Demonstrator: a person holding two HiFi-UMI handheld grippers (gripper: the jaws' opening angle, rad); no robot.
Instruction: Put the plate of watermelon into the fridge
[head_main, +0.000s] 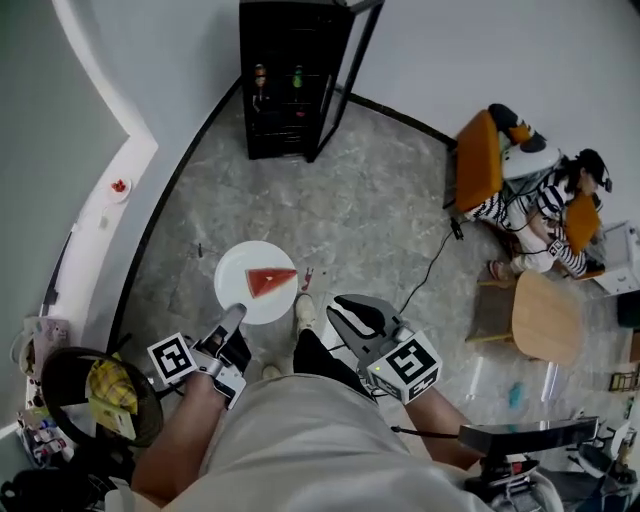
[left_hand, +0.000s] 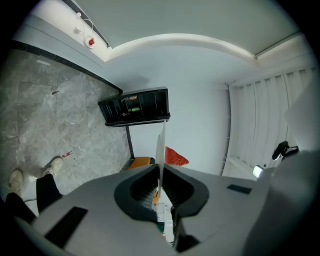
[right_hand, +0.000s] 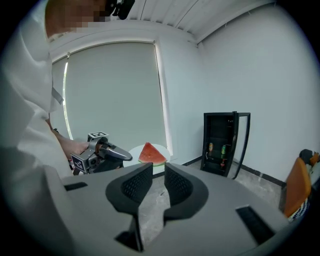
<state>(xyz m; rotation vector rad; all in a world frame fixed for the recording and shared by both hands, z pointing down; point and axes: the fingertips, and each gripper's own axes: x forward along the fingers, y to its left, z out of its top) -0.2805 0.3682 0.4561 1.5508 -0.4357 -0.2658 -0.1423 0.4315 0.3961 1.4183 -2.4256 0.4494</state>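
A white plate (head_main: 240, 272) carries one red watermelon wedge (head_main: 270, 281) above the marble floor. My left gripper (head_main: 236, 314) is shut on the plate's near rim; in its own view the plate (left_hand: 161, 145) stands edge-on between the jaws, with the wedge (left_hand: 176, 157) beyond it. My right gripper (head_main: 340, 308) hovers beside the plate, its jaws apart and empty (right_hand: 158, 172). Its view shows the plate (right_hand: 134, 151), wedge (right_hand: 151, 154) and left gripper (right_hand: 107, 152). The black fridge (head_main: 290, 80) stands ahead against the wall with its door (head_main: 345, 75) swung open.
Bottles (head_main: 261, 78) sit on a fridge shelf. A person (head_main: 540, 200) sits on an orange chair (head_main: 478, 160) at the right, near a round wooden table (head_main: 547, 315). A black cable (head_main: 430, 265) crosses the floor. A white ledge (head_main: 100, 215) runs along the left.
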